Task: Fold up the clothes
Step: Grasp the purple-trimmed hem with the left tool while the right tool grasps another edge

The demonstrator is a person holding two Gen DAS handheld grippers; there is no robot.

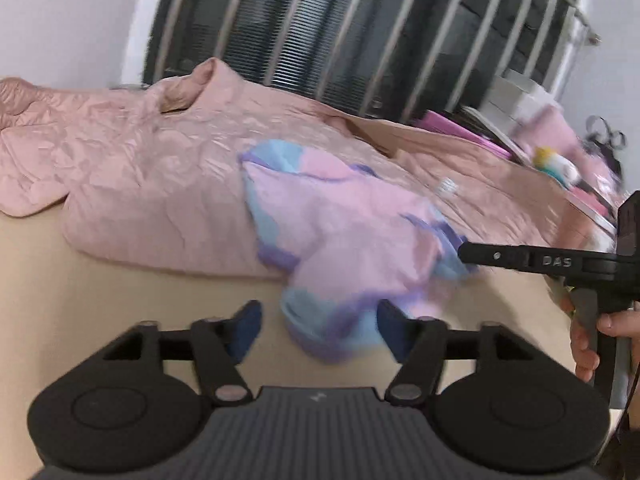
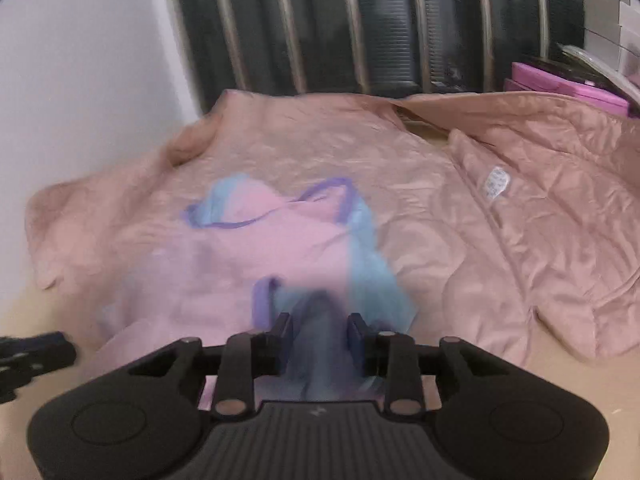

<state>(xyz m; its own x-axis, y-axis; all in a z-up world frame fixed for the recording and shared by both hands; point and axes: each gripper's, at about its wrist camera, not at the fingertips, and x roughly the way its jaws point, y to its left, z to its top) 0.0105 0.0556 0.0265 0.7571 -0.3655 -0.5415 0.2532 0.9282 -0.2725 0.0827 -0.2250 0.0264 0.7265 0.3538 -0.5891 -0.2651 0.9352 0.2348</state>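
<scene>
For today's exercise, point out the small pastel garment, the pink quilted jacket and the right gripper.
small pastel garment (image 1: 344, 216), left wrist view, pink middle panel.
pink quilted jacket (image 2: 560, 208), right wrist view, right-hand quilted panel.
right gripper (image 2: 318, 336), right wrist view, between its fingertips.

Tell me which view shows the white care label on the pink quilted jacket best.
Right wrist view: the care label faces the camera, sharp enough to show faint print. In the left wrist view it is a small blurred white patch.

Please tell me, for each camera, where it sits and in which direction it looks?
Left wrist: sits on the left gripper, open near the pink and blue garment; the right gripper and a hand show.
Right wrist: sits on the right gripper, shut on the garment, facing the window bars.
Shared: garment, pink quilted jacket, bars.
</scene>
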